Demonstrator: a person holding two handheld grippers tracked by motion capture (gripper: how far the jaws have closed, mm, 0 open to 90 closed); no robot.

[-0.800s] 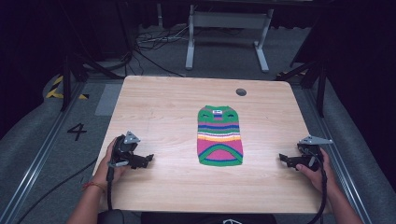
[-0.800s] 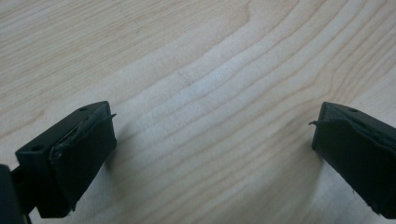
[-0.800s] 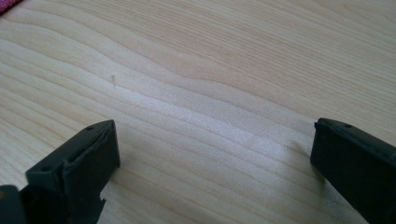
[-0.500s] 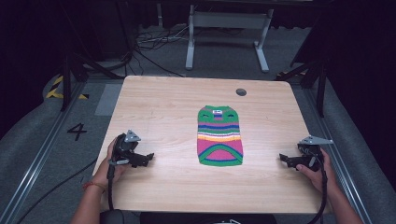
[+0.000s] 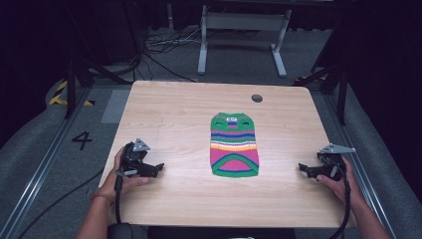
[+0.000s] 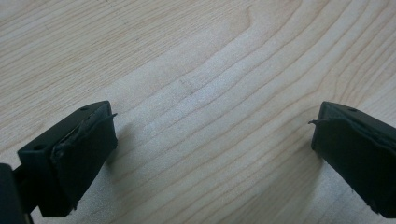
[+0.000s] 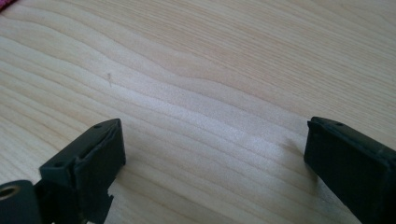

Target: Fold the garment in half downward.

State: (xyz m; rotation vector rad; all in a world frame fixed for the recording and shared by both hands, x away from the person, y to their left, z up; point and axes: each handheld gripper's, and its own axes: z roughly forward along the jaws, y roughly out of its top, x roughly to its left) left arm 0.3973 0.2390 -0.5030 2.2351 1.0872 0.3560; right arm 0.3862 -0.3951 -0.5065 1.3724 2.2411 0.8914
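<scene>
Wooden light-grained table [image 5: 174, 114] carries a striped green, pink and blue knitted sweater [image 5: 234, 144], lying flat at its middle. Left gripper [image 5: 158, 168] and right gripper [image 5: 302, 168] rest well apart from it, both with jaws spread wide over bare wood.

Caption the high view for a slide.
Striped sweater lies flat mid-table; open left gripper and right gripper rest at either side, apart from it.

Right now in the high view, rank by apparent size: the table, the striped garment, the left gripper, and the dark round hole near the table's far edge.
1. table
2. striped garment
3. left gripper
4. dark round hole

The gripper lies nearer the camera than the hole, but the gap in size is wide enough that the order holds.
</scene>
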